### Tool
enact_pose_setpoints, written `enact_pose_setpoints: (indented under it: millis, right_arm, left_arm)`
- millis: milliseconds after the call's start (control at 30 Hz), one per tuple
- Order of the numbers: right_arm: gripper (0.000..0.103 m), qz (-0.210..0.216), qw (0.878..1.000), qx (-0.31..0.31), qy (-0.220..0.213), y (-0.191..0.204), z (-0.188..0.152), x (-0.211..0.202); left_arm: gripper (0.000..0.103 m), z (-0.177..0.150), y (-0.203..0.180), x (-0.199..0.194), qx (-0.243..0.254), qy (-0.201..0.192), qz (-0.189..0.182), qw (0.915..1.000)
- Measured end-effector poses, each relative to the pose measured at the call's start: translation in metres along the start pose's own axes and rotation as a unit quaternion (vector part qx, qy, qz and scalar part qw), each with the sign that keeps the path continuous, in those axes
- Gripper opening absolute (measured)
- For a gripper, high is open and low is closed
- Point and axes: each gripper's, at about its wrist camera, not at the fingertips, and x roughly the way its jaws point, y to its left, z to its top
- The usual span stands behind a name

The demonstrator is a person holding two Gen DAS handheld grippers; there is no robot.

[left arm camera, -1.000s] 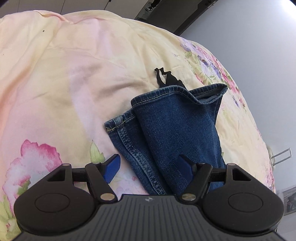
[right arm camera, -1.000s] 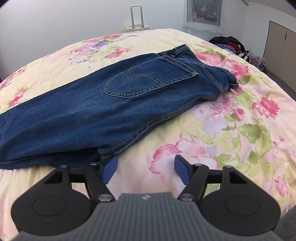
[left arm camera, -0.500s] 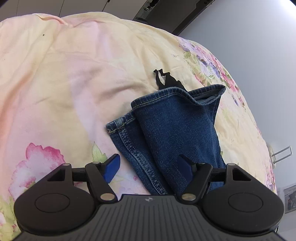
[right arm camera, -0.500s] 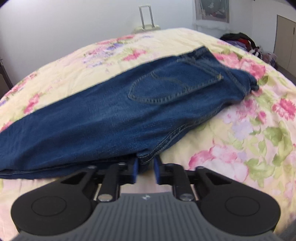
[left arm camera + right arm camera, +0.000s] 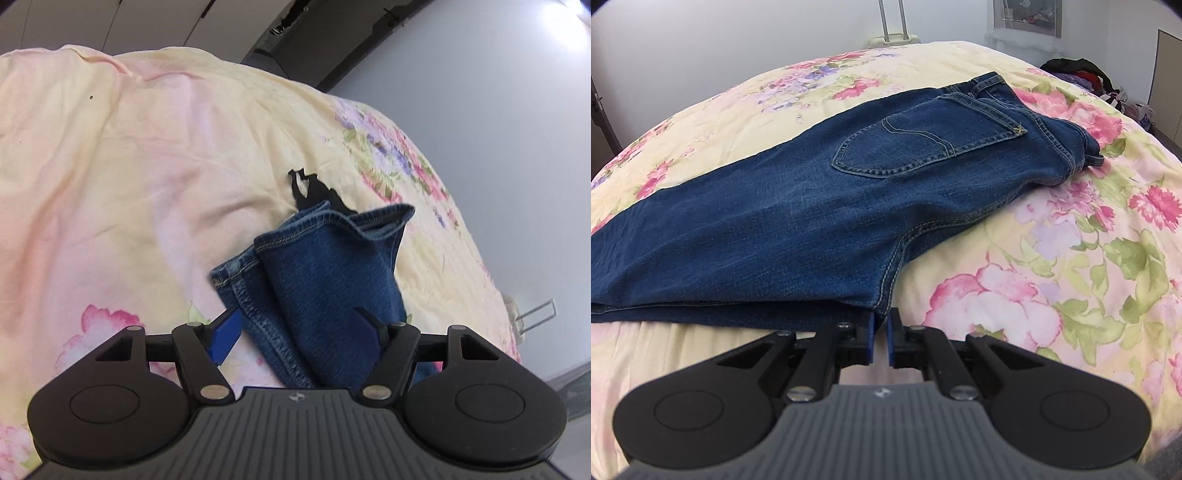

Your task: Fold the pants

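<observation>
Blue jeans (image 5: pixel 798 206) lie folded lengthwise on the floral bedspread (image 5: pixel 1071 266), back pocket up, waistband at the far right. My right gripper (image 5: pixel 881 338) is shut on the near edge of the jeans at the crotch seam. In the left wrist view the leg ends (image 5: pixel 325 266) lie stacked, hems pointing away. My left gripper (image 5: pixel 295 334) is open, with the leg fabric between its blue fingers; the left pad (image 5: pixel 225 338) sits beside the seam edge.
A small black object (image 5: pixel 310 188) lies on the bedspread just beyond the hems. A suitcase handle (image 5: pixel 894 22) stands behind the bed by the wall. A clothes pile (image 5: pixel 1086 74) sits at the far right. A dark door frame (image 5: pixel 332 40) lies beyond the bed.
My right gripper has closed on the jeans' near edge and moved in close to it. My left gripper stayed open and shifted slightly along the leg ends.
</observation>
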Motion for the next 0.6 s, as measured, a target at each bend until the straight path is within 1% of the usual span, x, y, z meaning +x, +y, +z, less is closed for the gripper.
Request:
enact_pose_setpoints:
  millis: [33, 100, 133, 167, 233, 267, 300, 333, 367, 400, 433, 467, 500, 567, 600]
  right_arm:
    - [0.000, 0.001, 1.000, 0.000, 0.000, 0.000, 0.000, 0.000]
    - [0.000, 0.002, 1.000, -0.001, 0.001, 0.000, -0.001, 0.000]
    - [0.000, 0.003, 1.000, -0.001, 0.002, 0.000, -0.001, 0.001]
    - [0.000, 0.004, 1.000, -0.001, 0.003, 0.000, 0.000, 0.002]
    - [0.000, 0.006, 1.000, 0.001, 0.004, 0.000, 0.000, 0.002]
    - [0.000, 0.007, 1.000, 0.002, 0.004, -0.001, 0.001, 0.003]
    - [0.000, 0.008, 1.000, 0.002, 0.004, -0.001, 0.001, 0.003]
    - [0.000, 0.009, 1.000, 0.002, 0.005, -0.001, 0.001, 0.004]
    - [0.000, 0.009, 1.000, 0.002, 0.006, -0.001, 0.001, 0.005]
    - [0.000, 0.009, 1.000, 0.001, 0.006, -0.001, 0.000, 0.005]
    - [0.000, 0.009, 1.000, 0.000, 0.006, -0.001, 0.001, 0.007]
    - [0.000, 0.008, 1.000, -0.001, 0.006, 0.000, 0.000, 0.007]
    - [0.000, 0.008, 1.000, -0.002, 0.007, 0.000, 0.000, 0.008]
    - [0.000, 0.008, 1.000, -0.004, 0.006, -0.001, 0.000, 0.007]
    - [0.000, 0.009, 1.000, -0.005, 0.005, -0.001, 0.000, 0.007]
  left_arm:
    - [0.077, 0.001, -0.001, 0.003, -0.006, -0.005, -0.001, 1.0000]
    - [0.068, 0.002, -0.004, 0.013, -0.007, -0.017, 0.002, 0.9998]
    - [0.066, 0.002, -0.006, 0.020, -0.007, -0.018, 0.005, 0.9998]
    - [0.060, 0.001, -0.007, 0.026, -0.008, -0.020, 0.008, 0.9997]
    - [0.049, 0.000, -0.009, 0.037, -0.002, -0.027, 0.030, 0.9992]
    - [0.042, -0.002, -0.010, 0.043, 0.007, -0.034, 0.048, 0.9982]
    - [0.036, -0.003, -0.011, 0.047, 0.016, -0.038, 0.059, 0.9974]
    - [0.034, -0.005, -0.011, 0.052, 0.025, -0.042, 0.064, 0.9968]
    - [0.027, -0.006, -0.012, 0.054, 0.028, -0.046, 0.068, 0.9963]
    - [0.014, -0.007, -0.013, 0.055, 0.031, -0.048, 0.072, 0.9957]
    - [0.006, -0.008, -0.018, 0.052, 0.041, -0.057, 0.079, 0.9944]
    - [0.001, -0.008, -0.025, 0.048, 0.054, -0.069, 0.084, 0.9926]
    - [0.000, -0.008, -0.035, 0.040, 0.069, -0.084, 0.088, 0.9902]
    - [0.000, -0.008, -0.056, 0.015, 0.103, -0.117, 0.073, 0.9851]
    - [0.001, -0.007, -0.062, 0.005, 0.120, -0.128, 0.071, 0.9819]
